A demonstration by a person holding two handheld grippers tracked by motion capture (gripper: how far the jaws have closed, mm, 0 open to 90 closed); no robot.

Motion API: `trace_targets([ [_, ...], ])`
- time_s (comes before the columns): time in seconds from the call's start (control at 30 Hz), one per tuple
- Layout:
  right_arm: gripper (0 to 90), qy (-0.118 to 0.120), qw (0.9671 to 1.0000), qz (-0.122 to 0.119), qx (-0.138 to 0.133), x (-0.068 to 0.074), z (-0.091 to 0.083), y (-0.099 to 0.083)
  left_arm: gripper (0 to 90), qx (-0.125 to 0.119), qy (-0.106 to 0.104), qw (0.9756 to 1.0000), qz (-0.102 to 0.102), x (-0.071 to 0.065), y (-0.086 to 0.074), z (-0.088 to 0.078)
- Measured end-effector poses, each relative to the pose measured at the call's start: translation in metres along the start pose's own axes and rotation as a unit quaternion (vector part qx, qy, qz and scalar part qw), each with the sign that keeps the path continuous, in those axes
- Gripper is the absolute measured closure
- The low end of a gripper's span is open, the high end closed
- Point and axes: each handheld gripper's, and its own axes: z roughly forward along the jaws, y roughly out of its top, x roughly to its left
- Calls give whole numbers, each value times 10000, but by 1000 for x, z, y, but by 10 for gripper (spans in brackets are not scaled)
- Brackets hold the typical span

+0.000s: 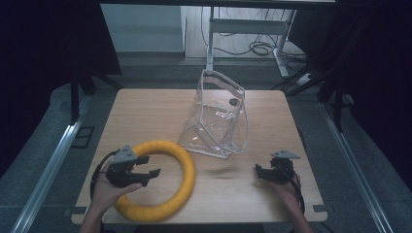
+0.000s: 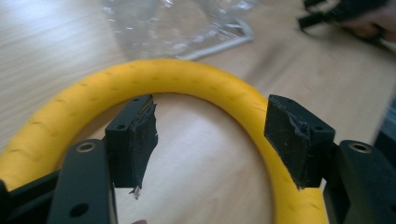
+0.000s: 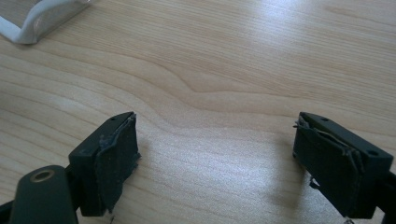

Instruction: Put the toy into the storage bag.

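A yellow ring (image 1: 160, 180) lies flat on the wooden table (image 1: 145, 111) at the front left. My left gripper (image 1: 148, 165) hovers over the ring's inner hole, jaws wide apart with nothing between them. In the left gripper view the yellow ring (image 2: 177, 81) arcs behind the open left gripper (image 2: 215, 140). A clear plastic bag (image 1: 218, 116) stands upright at the table's middle. My right gripper (image 1: 258, 171) sits at the front right, open over bare wood. Its own view shows the right gripper (image 3: 217, 156) with empty jaws.
The bag's white-edged base corner (image 3: 35, 21) shows at the top left of the right gripper view. Dark curtains flank the table. A desk frame (image 1: 245, 26) and cables (image 1: 260, 48) stand on the floor behind it.
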Motion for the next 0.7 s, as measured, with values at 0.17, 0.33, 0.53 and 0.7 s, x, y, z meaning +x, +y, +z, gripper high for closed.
trace_targets([
  [0.17, 141, -5, 10000, 2, -1, 0, 0, 0, 307, 371, -352, 9980, 362, -16, 3, -4],
  [0.33, 145, -3, 10000, 11, -11, 0, 0, 0, 309, 496, -582, 9965, 330, -16, -1, -2],
  [0.53, 148, -16, 10000, 16, -10, 0, 0, 0, 310, 743, -639, 9946, 339, -23, -7, 11],
  [0.7, 148, -9, 10000, 18, -18, 0, 0, 0, 313, 1006, -669, 9918, 427, -33, -11, 23],
])
